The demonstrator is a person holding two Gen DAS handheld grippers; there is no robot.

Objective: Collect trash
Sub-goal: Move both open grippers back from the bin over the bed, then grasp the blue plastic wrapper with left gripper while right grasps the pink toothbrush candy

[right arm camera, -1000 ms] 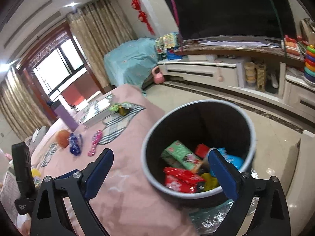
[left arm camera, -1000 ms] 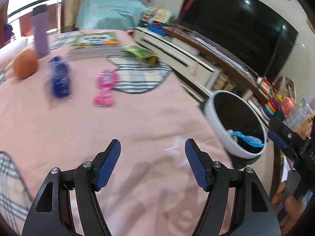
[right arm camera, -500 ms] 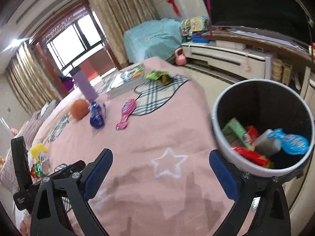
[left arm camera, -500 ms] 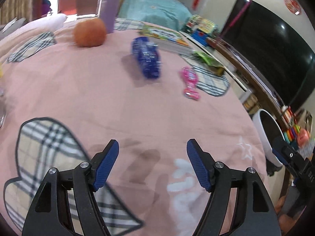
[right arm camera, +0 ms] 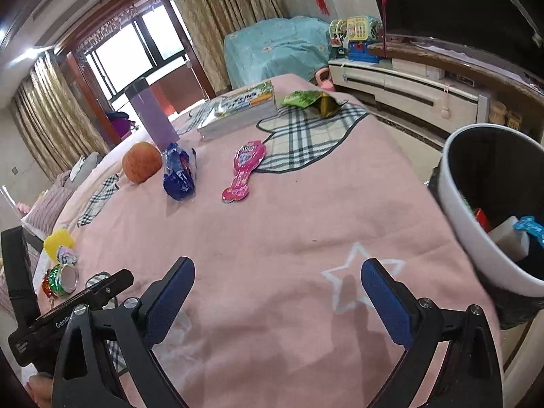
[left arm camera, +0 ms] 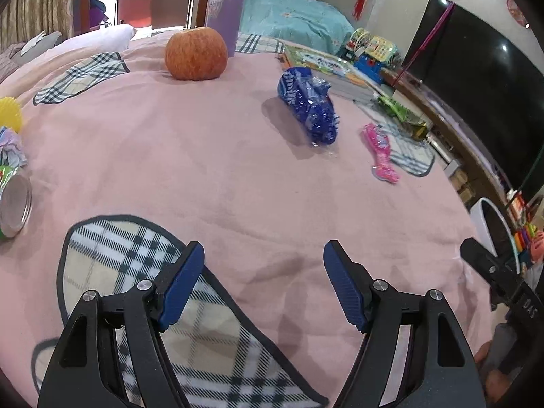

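A crumpled blue wrapper (left arm camera: 308, 108) lies on the pink blanket (left arm camera: 210, 170), also in the right wrist view (right arm camera: 179, 173). A green snack bag (right arm camera: 311, 100) lies on a plaid patch at the far edge, also in the left wrist view (left arm camera: 401, 114). A can (left arm camera: 13, 200) and crumpled wrapper (right arm camera: 66, 255) lie at the left. The white trash bin (right arm camera: 462, 217) with trash inside stands off the right edge. My left gripper (left arm camera: 263, 261) is open and empty above the blanket. My right gripper (right arm camera: 277, 273) is open and empty nearer the bin.
An apple (left arm camera: 196, 53), a purple cup (left arm camera: 224, 6), a book (right arm camera: 238, 110), a pink toy brush (right arm camera: 244, 170) and a yellow ball (right arm camera: 58, 241) lie on the blanket. A TV cabinet (right arm camera: 408, 91) with toys stands beyond the bin.
Both grippers swung left, away from the bin, toward the middle of the blanket. The left one moved closer to the apple and blue wrapper. Both stayed open.
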